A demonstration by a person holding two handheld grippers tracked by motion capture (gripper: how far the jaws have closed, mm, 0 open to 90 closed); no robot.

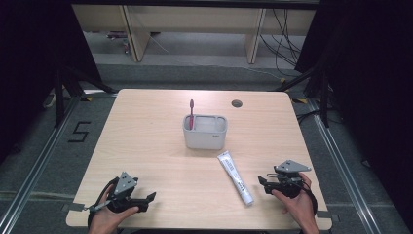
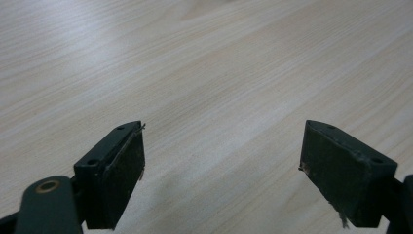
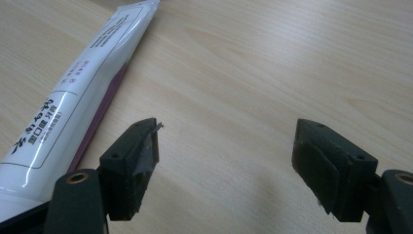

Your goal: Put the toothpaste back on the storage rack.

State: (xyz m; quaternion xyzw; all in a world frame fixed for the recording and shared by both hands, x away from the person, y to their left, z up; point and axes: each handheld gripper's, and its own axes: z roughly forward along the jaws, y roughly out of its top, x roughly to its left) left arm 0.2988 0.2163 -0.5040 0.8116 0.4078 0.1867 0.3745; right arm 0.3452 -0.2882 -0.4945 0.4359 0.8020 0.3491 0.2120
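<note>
A white toothpaste tube point(image 1: 234, 176) lies flat on the wooden table point(image 1: 156, 146), right of centre, its length running from the holder toward the front edge. Behind it stands a grey holder point(image 1: 205, 131) with a red toothbrush point(image 1: 191, 113) upright in its left compartment. My right gripper point(image 1: 263, 184) rests low near the front right, open, just right of the tube; the toothpaste tube point(image 3: 78, 97) runs along the left of the right gripper point(image 3: 226, 146). My left gripper point(image 1: 148, 201) sits at the front left, open over bare wood, and the left gripper point(image 2: 221, 151) holds nothing.
A round cable hole point(image 1: 236, 103) is in the table's far right area. Wooden furniture legs point(image 1: 136, 34) and loose cables point(image 1: 282, 44) are on the floor beyond the table. Dark curtains hang at both sides.
</note>
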